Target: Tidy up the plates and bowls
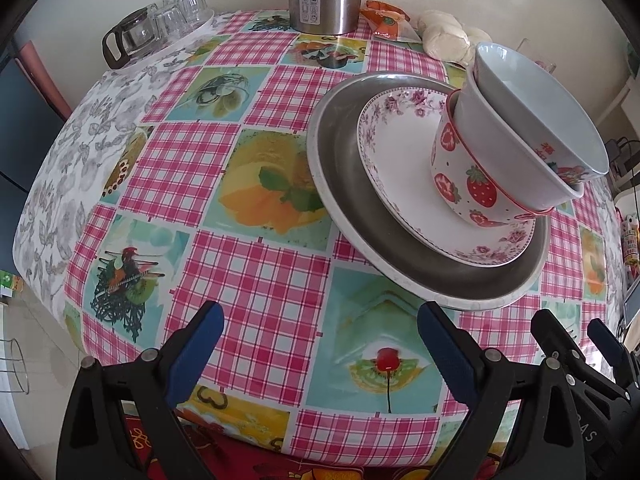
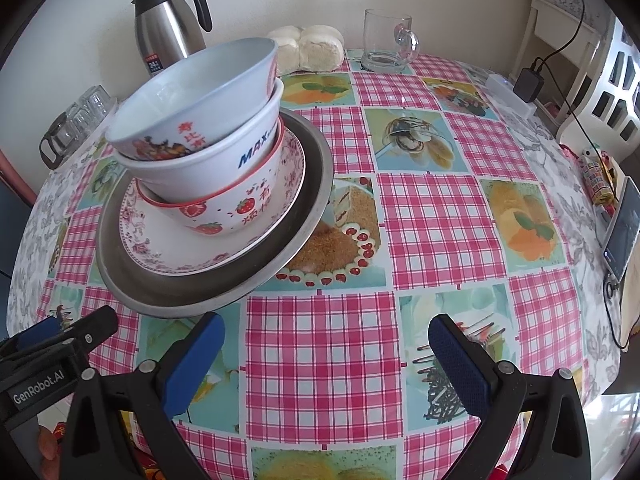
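A metal plate [image 1: 348, 184] lies on the checked tablecloth and holds a floral plate [image 1: 396, 160]. On that stand three nested bowls: a strawberry bowl [image 1: 472, 184] at the bottom, a white bowl [image 1: 500, 136] in it, and a pale blue-lined bowl [image 1: 536, 96] on top, leaning. The stack also shows in the right wrist view: metal plate [image 2: 304, 216], floral plate [image 2: 160, 248], strawberry bowl [image 2: 240, 208], white bowl [image 2: 208, 160], top bowl [image 2: 192, 92]. My left gripper [image 1: 320, 336] is open and empty, near the stack's front left. My right gripper [image 2: 326, 340] is open and empty, to the stack's right.
A steel thermos [image 2: 168, 24], a tray of glasses with a glass pot [image 1: 160, 28], steamed buns [image 2: 308, 46], a glass mug [image 2: 390, 40] and an orange packet [image 1: 386, 20] stand at the back. A phone [image 2: 622, 232] and charger cable [image 2: 532, 80] lie at the right edge.
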A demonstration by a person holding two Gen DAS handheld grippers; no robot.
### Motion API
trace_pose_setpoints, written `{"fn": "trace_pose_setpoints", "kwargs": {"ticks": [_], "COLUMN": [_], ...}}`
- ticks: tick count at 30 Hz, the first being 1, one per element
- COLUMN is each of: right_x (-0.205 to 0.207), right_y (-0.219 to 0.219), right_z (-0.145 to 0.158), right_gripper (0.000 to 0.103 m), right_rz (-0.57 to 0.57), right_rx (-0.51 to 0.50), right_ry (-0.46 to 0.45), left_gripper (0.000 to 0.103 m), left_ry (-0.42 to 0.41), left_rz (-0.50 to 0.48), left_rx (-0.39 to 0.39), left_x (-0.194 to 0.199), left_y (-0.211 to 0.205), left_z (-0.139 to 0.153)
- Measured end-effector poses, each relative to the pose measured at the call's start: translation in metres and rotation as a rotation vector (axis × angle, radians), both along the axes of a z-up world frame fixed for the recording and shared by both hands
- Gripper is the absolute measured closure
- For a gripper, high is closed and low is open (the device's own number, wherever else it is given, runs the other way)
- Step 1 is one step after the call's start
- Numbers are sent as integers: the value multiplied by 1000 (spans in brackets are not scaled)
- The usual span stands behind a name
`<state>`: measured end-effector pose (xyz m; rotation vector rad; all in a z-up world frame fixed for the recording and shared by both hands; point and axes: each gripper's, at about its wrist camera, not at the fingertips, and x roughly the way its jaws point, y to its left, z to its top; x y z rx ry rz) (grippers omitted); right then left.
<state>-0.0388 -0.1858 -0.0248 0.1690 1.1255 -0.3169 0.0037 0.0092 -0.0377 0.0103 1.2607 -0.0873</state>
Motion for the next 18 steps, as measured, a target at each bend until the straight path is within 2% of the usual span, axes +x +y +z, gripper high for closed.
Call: {"fn": "trace_pose_setpoints", "kwargs": {"ticks": [18], "right_x": [1], "right_y": [-1], "right_z": [-2], "right_gripper": [0], "right_rz": [-7], "right_rx": [-6], "right_ry": [15], "left_gripper": [5], "left_ry": [5], "left_rz": [-4], "left_rx": [-3], "left_x": [2], "left_y": [-1], "left_z": [-2]}}
